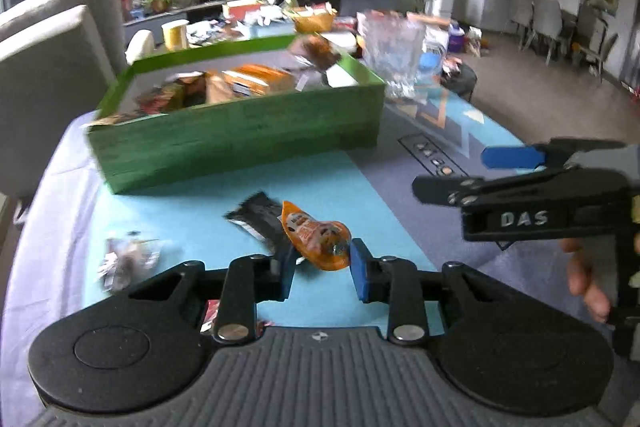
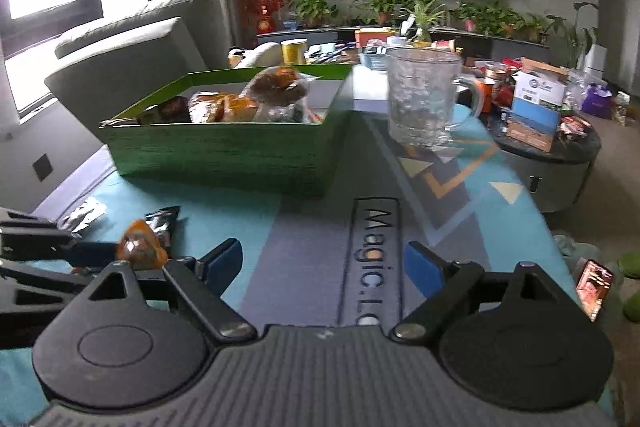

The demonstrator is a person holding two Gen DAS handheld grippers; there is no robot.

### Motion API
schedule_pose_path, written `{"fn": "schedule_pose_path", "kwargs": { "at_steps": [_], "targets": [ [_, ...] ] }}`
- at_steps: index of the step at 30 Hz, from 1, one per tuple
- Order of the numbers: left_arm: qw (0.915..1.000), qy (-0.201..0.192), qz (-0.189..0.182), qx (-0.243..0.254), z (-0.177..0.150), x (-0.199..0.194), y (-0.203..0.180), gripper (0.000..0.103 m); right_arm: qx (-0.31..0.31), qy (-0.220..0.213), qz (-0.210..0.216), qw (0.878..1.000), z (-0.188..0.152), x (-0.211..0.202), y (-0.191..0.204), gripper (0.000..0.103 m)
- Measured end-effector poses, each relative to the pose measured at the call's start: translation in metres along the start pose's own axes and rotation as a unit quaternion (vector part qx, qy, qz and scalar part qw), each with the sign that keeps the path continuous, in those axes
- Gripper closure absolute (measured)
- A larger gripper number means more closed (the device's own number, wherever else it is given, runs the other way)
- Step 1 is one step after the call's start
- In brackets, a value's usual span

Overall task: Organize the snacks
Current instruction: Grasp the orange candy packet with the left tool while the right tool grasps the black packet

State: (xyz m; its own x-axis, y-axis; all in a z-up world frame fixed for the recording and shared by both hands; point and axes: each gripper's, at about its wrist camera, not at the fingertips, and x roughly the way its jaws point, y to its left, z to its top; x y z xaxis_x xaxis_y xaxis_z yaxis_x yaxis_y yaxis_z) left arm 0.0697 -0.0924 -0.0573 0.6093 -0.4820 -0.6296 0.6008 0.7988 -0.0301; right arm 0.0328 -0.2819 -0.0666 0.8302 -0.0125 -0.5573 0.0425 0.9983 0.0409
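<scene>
Orange snack pouch (image 1: 318, 237) sits between the left claw's (image 1: 322, 269) blue pads.

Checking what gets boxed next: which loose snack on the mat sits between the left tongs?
The orange packet, between the left tongs. The black wrapper lies behind it, the silvery packet off left.

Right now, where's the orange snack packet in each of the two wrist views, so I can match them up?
Left wrist view: the orange snack packet sits low centre, between the left gripper fingers, beside a black wrapper.
Right wrist view: the same packet is at lower left, just ahead of the right gripper, which has nothing between its fingers.
Shared landmark: the green box of snacks lies beyond it in both.
</scene>
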Motion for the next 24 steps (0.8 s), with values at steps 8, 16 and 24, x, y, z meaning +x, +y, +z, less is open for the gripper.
{"fn": "schedule_pose_path", "kwargs": {
  "at_steps": [8, 16, 24],
  "targets": [
    [0.9957, -0.011, 0.078, -0.049, -0.012, -0.028, 0.047, 0.076, -0.052, 0.016, 0.075, 0.996, 0.004, 0.020, 0.049, 0.024],
    [0.9903, -0.026, 0.114, -0.075, -0.020, -0.044, 0.081, 0.075, -0.071, 0.036, 0.085, 0.993, 0.009, 0.042, 0.075, 0.024],
    [0.9892, -0.020, 0.107, -0.098, -0.030, -0.040, 0.096, 0.075, -0.109, 0.051, 0.055, 0.991, 0.005, 0.059, 0.095, 0.024]
  ]
}}
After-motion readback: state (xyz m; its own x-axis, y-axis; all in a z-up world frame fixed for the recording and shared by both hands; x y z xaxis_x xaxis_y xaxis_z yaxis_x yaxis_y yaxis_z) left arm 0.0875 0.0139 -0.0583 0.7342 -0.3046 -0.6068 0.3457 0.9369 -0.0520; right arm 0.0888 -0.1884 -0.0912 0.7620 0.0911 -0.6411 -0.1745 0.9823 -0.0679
